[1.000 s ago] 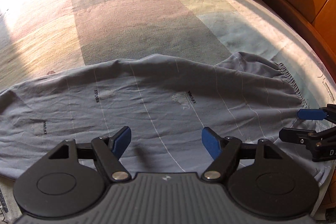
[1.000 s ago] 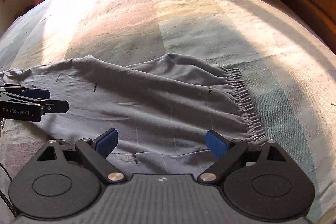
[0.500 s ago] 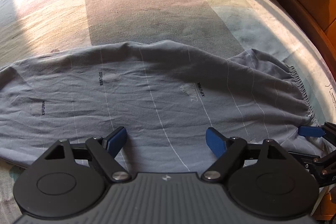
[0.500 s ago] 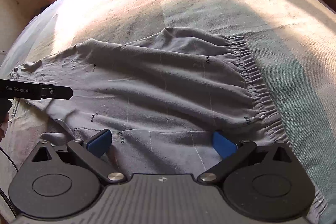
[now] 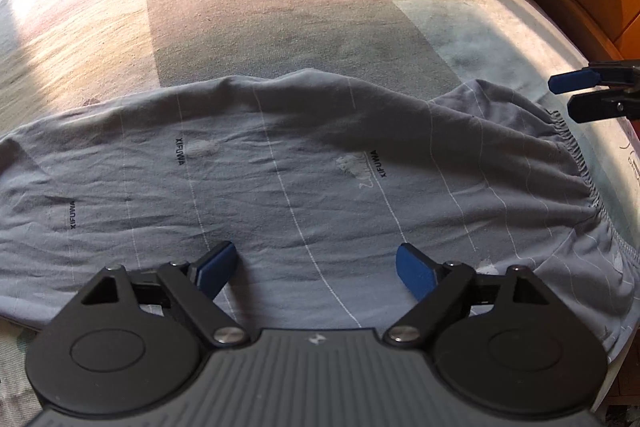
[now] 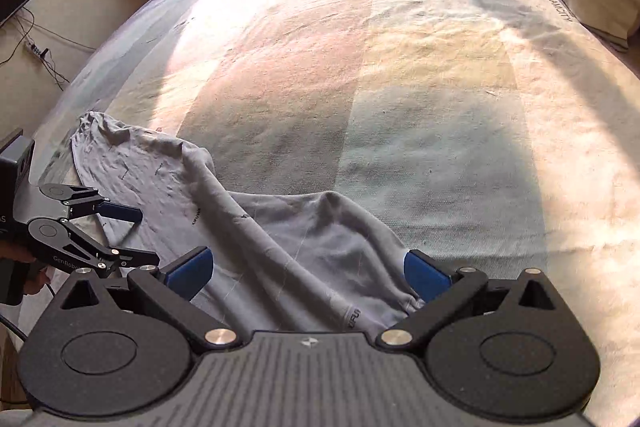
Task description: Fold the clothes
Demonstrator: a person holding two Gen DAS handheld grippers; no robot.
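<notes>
Since half a second ago the right gripper (image 6: 308, 273) has lifted, its wide-spread fingers empty above the grey trousers (image 5: 320, 187). These lie flat on the bed (image 5: 260, 7), beneath and ahead of the left gripper (image 5: 316, 267), whose fingers are likewise spread, gripping nothing.

Black ribbed grippers, blue fingers (image 5: 218, 265), silver screws

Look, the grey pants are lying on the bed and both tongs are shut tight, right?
Not quite. The grey pants do lie on the bed, but both tongs are open: the left wrist view shows the left tongs spread wide, and the right wrist view shows the right tongs spread too.
</notes>
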